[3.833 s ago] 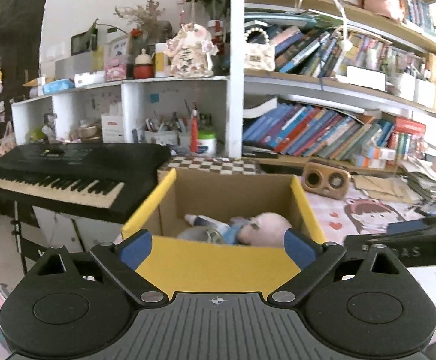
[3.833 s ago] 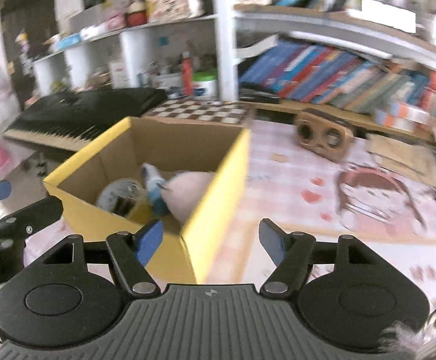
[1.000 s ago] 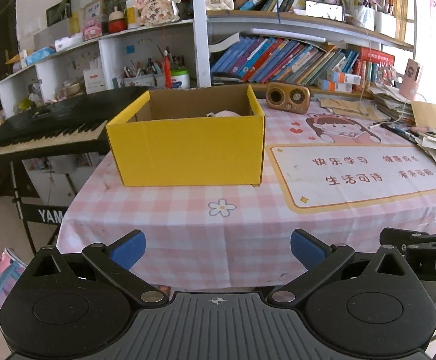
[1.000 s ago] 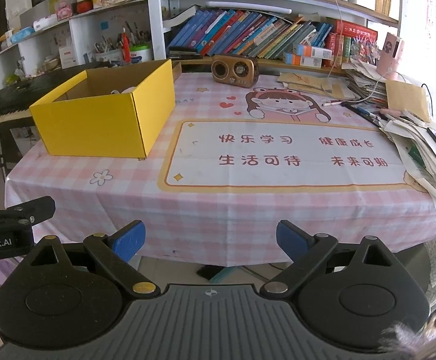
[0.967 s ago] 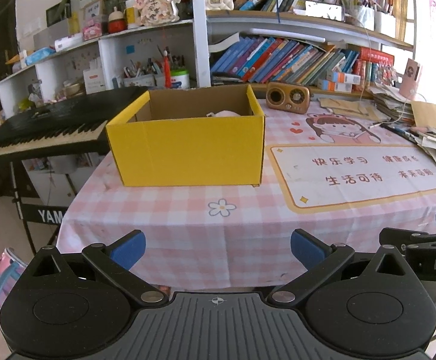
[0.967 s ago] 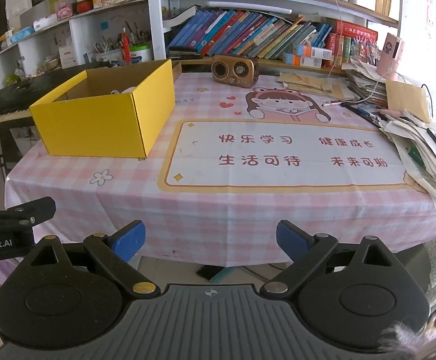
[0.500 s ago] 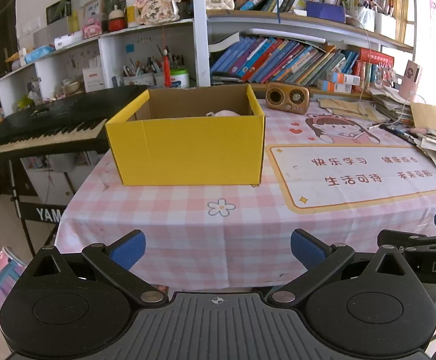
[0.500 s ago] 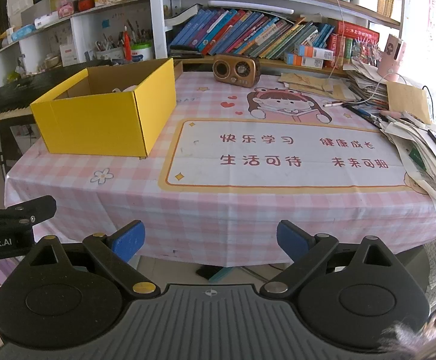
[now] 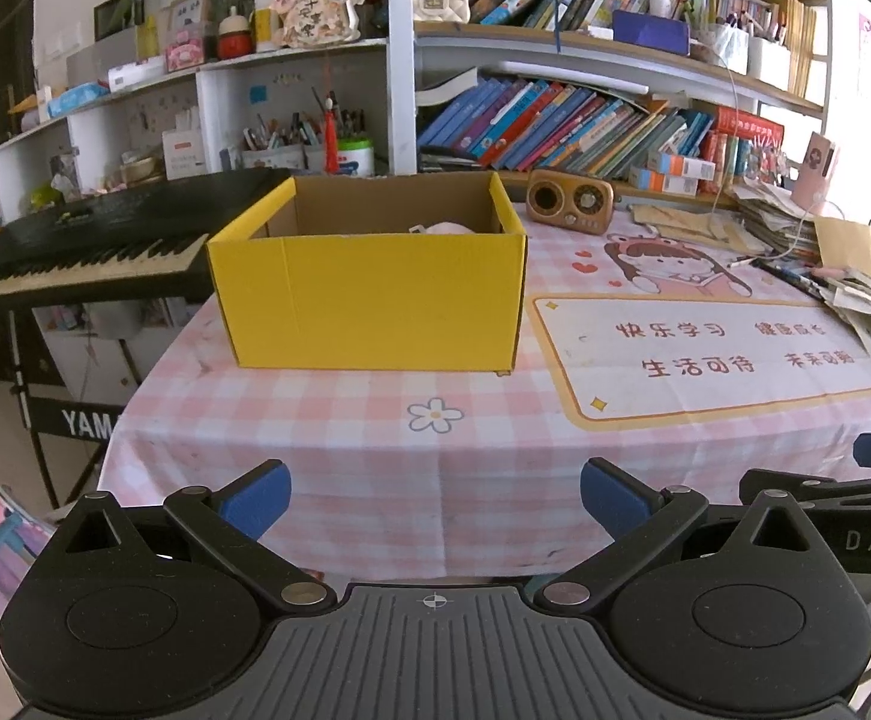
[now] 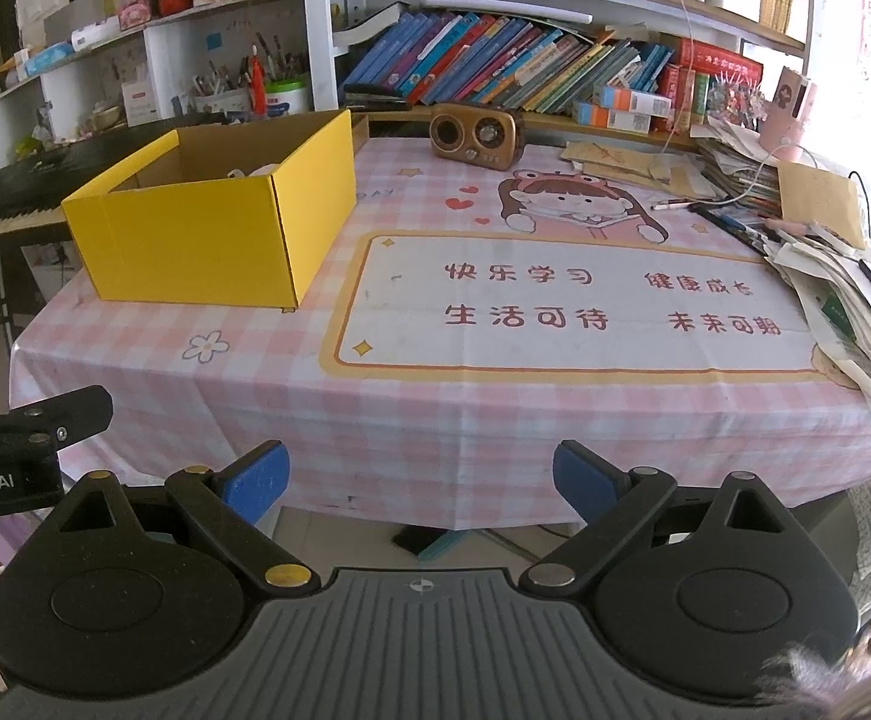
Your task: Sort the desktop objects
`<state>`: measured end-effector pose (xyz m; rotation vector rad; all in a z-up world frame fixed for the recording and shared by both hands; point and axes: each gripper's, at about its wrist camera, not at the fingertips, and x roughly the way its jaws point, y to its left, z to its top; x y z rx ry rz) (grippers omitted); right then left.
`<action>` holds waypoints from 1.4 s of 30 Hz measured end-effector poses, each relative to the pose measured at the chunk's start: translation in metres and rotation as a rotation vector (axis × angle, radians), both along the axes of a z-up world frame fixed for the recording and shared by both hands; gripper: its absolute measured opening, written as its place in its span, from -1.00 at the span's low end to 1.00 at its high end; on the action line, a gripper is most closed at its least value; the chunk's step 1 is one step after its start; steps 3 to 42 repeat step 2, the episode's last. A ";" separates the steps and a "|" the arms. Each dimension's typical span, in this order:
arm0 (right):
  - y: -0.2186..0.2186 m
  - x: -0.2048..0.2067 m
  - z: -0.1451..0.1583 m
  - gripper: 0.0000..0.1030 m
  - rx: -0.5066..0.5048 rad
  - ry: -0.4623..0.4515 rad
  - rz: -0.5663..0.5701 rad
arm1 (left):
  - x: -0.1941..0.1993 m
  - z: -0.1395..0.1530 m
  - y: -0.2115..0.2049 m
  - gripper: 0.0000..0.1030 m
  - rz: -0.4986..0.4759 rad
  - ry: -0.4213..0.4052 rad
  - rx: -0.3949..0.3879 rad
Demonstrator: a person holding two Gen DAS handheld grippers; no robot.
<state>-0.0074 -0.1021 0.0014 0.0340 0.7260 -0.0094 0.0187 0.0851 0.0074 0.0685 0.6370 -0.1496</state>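
Note:
A yellow cardboard box [image 9: 369, 294] stands on the left part of the pink checked tablecloth [image 9: 375, 420]; it also shows in the right wrist view [image 10: 195, 246]. A pale object [image 9: 444, 229] peeks over its rim; the rest of its contents is hidden. My left gripper [image 9: 432, 495] is open and empty, held back off the table's front edge. My right gripper [image 10: 420, 480] is open and empty, also off the front edge, to the right of the left one.
A brown retro speaker [image 10: 476, 129] stands at the back of the table. Papers and pens [image 10: 843, 276] are piled along the right edge. A black keyboard [image 9: 87, 243] stands left of the table. Shelves of books [image 9: 585, 120] rise behind.
Since 3.8 s ago both grippers have pulled back from the box to beyond the table's front edge. Over the last second they have barely moved.

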 end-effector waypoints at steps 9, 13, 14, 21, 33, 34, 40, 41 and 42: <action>0.000 0.001 0.000 0.85 0.000 0.003 0.000 | 0.002 -0.001 0.000 1.00 0.007 0.007 0.008; 0.000 0.001 0.000 0.85 0.000 0.003 0.000 | 0.002 -0.001 0.000 1.00 0.007 0.007 0.008; 0.000 0.001 0.000 0.85 0.000 0.003 0.000 | 0.002 -0.001 0.000 1.00 0.007 0.007 0.008; 0.000 0.001 0.000 0.85 0.000 0.003 0.000 | 0.002 -0.001 0.000 1.00 0.007 0.007 0.008; 0.000 0.001 0.000 0.85 0.000 0.003 0.000 | 0.002 -0.001 0.000 1.00 0.007 0.007 0.008; 0.000 0.001 0.000 0.85 0.000 0.003 0.000 | 0.002 -0.001 0.000 1.00 0.007 0.007 0.008; 0.000 0.001 0.000 0.85 0.000 0.003 0.000 | 0.002 -0.001 0.000 1.00 0.007 0.007 0.008; 0.000 0.001 0.000 0.85 0.000 0.003 0.000 | 0.002 -0.001 0.000 1.00 0.007 0.007 0.008; 0.000 0.001 0.000 0.85 0.000 0.003 0.000 | 0.002 -0.001 0.000 1.00 0.007 0.007 0.008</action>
